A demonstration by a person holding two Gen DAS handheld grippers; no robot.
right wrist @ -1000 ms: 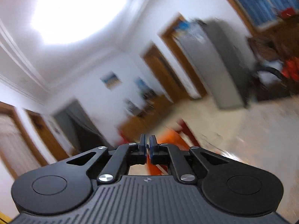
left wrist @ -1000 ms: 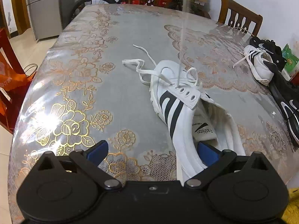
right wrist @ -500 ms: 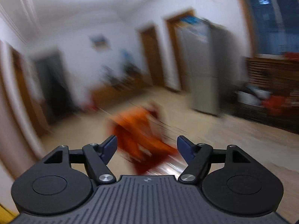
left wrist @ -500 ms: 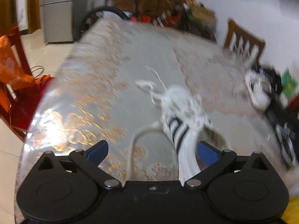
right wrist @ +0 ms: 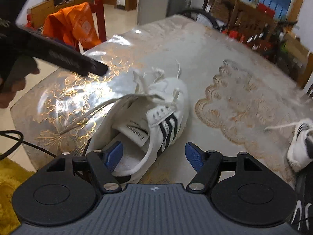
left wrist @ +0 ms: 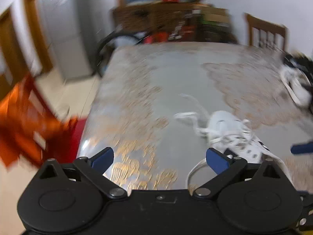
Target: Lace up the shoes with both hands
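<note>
A white shoe (right wrist: 156,121) with black stripes lies on the table, toe pointing away. Its loose white lace (right wrist: 93,111) trails off to the left over the cloth. My right gripper (right wrist: 154,154) hangs open just above the shoe's heel opening, with nothing pressed between its blue pads. The left wrist view is blurred. There the shoe (left wrist: 230,133) lies to the right, and my left gripper (left wrist: 160,158) is open over bare cloth, with a loop of lace (left wrist: 197,168) by its right finger. The left gripper's black finger (right wrist: 64,58) and the hand (right wrist: 11,78) holding it show at upper left.
The table (right wrist: 215,49) has a glossy cloth with gold flowers. A second white shoe (right wrist: 299,143) and black shoes lie at the right edge. A red chair with an orange bag (right wrist: 72,25) stands at the left. A wooden chair (left wrist: 266,33) is at the far right, and a black cable (right wrist: 19,143) hangs by the near corner.
My right gripper swung down from facing the ceiling and room to the shoe, and went from shut to open. The lace that stood taut above the shoe now lies slack. The left view tilted upward.
</note>
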